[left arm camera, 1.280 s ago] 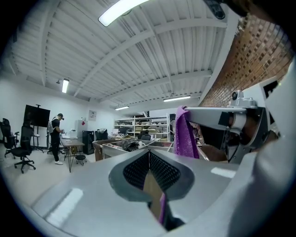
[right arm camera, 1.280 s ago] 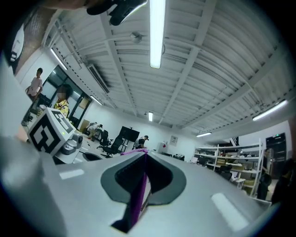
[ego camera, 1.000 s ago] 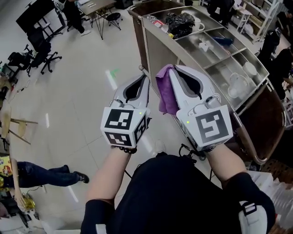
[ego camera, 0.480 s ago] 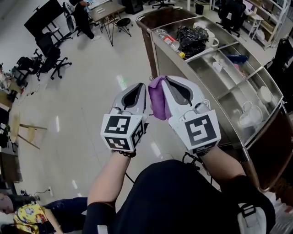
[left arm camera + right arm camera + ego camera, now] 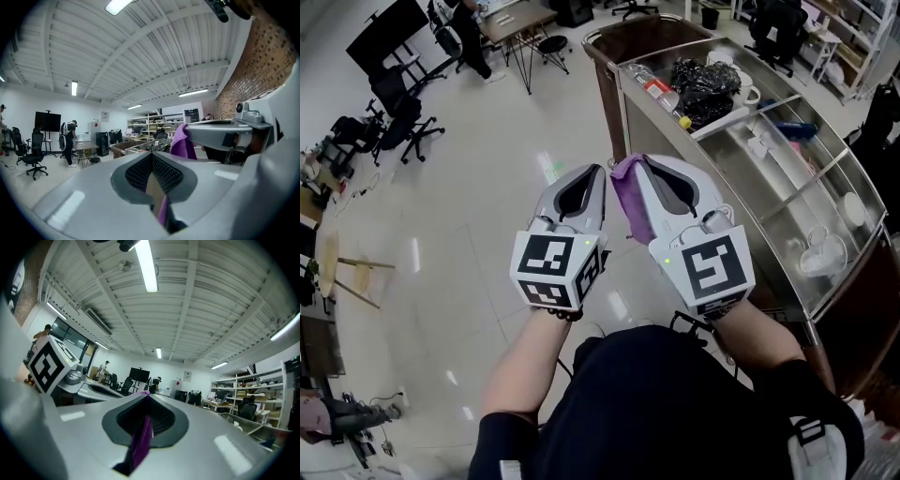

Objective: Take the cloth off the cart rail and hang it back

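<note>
Pose: level, side by side | left gripper (image 5: 599, 170), right gripper (image 5: 638, 160): fingers clamped on cloth (image 5: 632, 201)

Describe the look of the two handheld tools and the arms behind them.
Both the left tool and right tool have pale grey tapered shells with dark ribbed inner pads. Each carries a cube of black-and-white square markers and a small green light. The person wears black sleeves.
</note>
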`<state>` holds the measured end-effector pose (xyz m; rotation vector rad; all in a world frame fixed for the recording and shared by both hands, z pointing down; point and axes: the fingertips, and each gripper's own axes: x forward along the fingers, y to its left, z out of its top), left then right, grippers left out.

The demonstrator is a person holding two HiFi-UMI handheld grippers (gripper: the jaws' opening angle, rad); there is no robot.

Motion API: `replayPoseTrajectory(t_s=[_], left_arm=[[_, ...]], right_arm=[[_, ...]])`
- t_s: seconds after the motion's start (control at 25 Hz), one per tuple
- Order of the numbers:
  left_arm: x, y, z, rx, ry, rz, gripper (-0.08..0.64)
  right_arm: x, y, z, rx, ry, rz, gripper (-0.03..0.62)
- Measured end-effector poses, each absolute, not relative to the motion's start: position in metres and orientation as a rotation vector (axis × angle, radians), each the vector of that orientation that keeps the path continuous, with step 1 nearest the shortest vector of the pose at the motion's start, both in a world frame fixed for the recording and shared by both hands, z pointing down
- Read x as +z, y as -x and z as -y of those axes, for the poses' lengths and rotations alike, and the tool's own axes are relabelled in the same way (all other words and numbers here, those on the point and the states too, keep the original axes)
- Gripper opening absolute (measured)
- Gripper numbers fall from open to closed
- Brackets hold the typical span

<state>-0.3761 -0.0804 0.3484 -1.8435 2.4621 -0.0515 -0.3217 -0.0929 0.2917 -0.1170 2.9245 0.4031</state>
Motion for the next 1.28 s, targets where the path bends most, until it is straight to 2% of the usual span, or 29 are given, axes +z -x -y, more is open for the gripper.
replayPoseTrajectory(t_s=[0.76,1.08,1.28], left_arm=[[0.316,0.466,0.002,0.008,2.019,-2.276,-0.003],[0.306,0.489,-0.039,0.008,2.087,-2.222,-0.003],[0.295,0.529,-0.048,0.020,2.110,-2.218,-0.003]], right_arm=[[0.271,0.406,0.015,0.382,0.445,-3.037,0.006],[0.241,0.434,-0.026,0.505,0.468,-2.893,0.006],[0.235,0.474,-0.037,0.466,0.511,-2.968,0.006]])
